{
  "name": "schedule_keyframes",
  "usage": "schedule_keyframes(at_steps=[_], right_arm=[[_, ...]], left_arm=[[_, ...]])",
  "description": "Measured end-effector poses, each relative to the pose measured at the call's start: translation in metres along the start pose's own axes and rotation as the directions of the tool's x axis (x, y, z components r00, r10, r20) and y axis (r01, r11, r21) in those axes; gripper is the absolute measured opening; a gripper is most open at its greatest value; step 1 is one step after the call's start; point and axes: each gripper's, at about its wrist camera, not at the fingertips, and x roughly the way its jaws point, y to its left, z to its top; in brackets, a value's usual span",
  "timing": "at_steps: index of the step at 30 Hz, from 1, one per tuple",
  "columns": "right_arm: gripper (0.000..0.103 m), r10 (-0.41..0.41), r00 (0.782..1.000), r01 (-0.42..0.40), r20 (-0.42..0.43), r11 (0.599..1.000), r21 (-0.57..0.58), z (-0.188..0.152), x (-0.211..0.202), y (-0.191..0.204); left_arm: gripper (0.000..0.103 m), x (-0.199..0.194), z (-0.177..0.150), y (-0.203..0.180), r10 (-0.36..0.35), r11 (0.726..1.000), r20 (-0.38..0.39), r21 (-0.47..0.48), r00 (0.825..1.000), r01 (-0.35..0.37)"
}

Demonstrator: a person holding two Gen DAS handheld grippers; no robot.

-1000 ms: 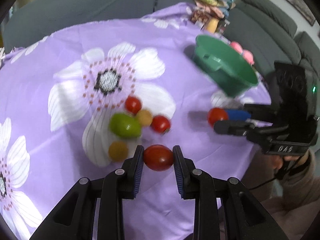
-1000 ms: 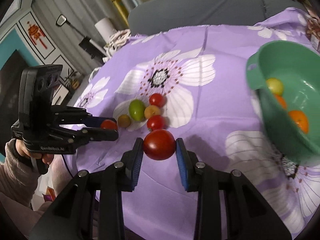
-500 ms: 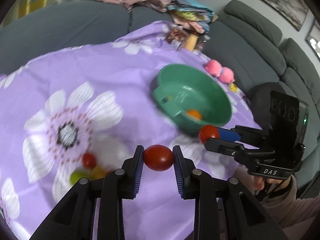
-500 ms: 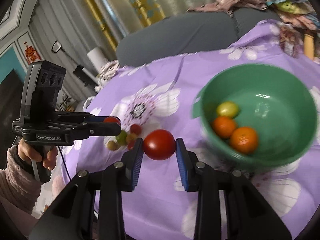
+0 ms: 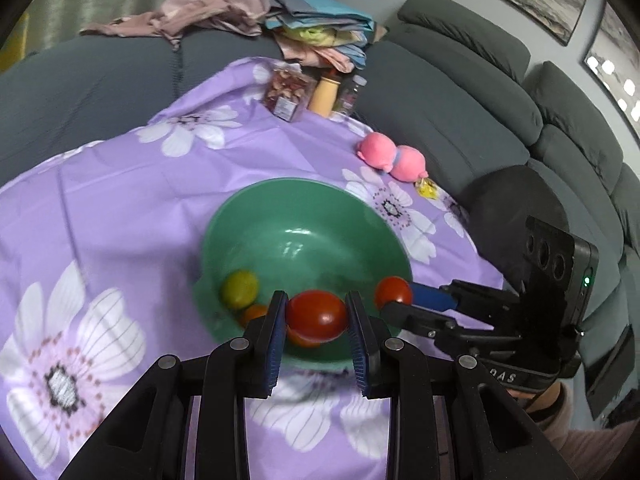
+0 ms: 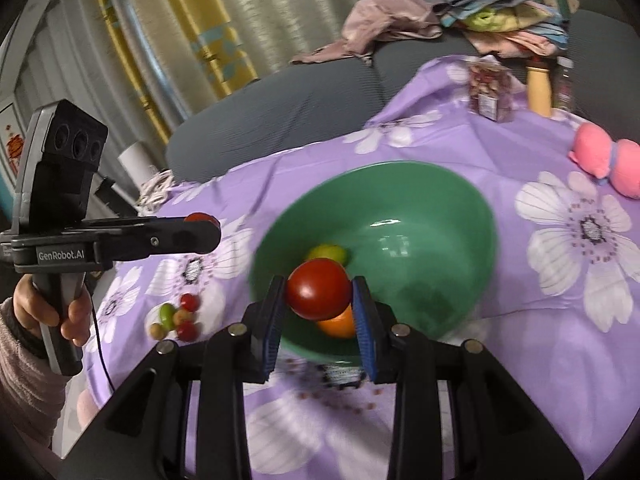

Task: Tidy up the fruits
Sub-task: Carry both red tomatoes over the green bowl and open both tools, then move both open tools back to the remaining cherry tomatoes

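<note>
While a glossy red tomato (image 5: 316, 316) is clamped in the left tool (image 5: 317, 322) and another (image 6: 318, 289) in the right tool (image 6: 319, 300) above the green plastic bowl (image 6: 440, 184), both should be lowered before release.

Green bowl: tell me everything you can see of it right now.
The green bowl is round, deep and glossy, plastic by the look of it, and sits upright on the purple flowered cloth. Inside lie a yellow-green fruit and orange fruit, partly hidden. The left gripper and right gripper each hold a red tomato in front of its near rim; neither gripper visibly touches the bowl. Its near rim is blurred.
</note>
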Motion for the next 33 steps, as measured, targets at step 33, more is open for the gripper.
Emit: schedule_keyframes(at_steps=[33], right_arm=[[0.053,-0.199,0.98,0.197,-0.012,0.976,-0.096,0.004,-0.003,0.009]], left_arm=[[0.068,-0.003,-0.016,0.008,0.152,0.988,0.0,-0.013,0.988,-0.152]])
